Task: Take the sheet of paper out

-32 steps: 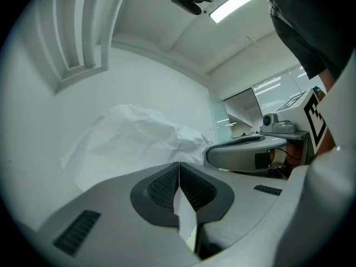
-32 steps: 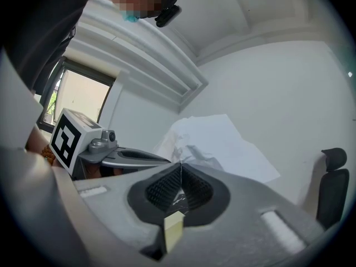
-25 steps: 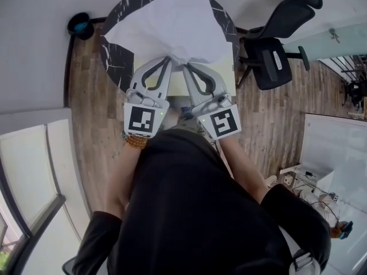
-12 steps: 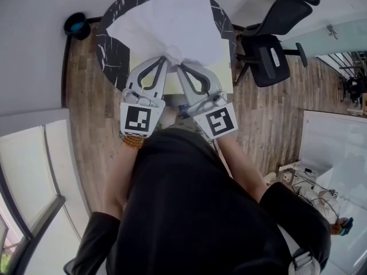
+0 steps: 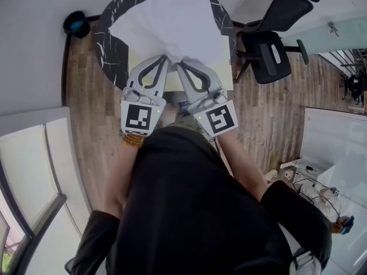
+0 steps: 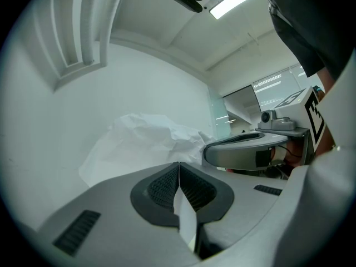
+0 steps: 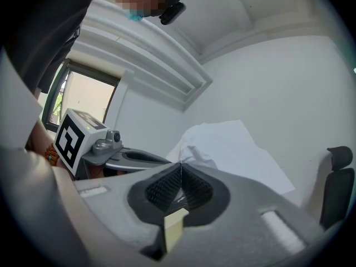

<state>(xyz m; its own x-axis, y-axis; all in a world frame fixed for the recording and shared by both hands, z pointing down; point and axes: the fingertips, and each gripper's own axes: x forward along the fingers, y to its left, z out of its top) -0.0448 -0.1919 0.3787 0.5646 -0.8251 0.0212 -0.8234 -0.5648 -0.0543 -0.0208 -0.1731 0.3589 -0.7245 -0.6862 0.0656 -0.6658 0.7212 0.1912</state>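
Observation:
A large white sheet of paper (image 5: 169, 24) is held up over a round black marble table (image 5: 114, 22), crumpled where its near edge gathers. My left gripper (image 5: 167, 58) and right gripper (image 5: 179, 63) meet side by side at that edge, both shut on it. In the left gripper view the paper (image 6: 139, 143) fans out beyond the closed left gripper (image 6: 179, 168), and a white strip pokes back through the pads. In the right gripper view the paper (image 7: 233, 149) spreads ahead of the closed right gripper (image 7: 180, 168), with a pale strip behind it.
A pale yellow flat item (image 5: 225, 73) lies on the table under the paper. A black office chair (image 5: 272, 39) stands to the right on the wood floor. A small dark bin (image 5: 75, 23) sits by the wall at left. The person's dark torso fills the lower head view.
Both grippers and the paper have shifted slightly to the left and up in the head view. Both grips are unchanged.

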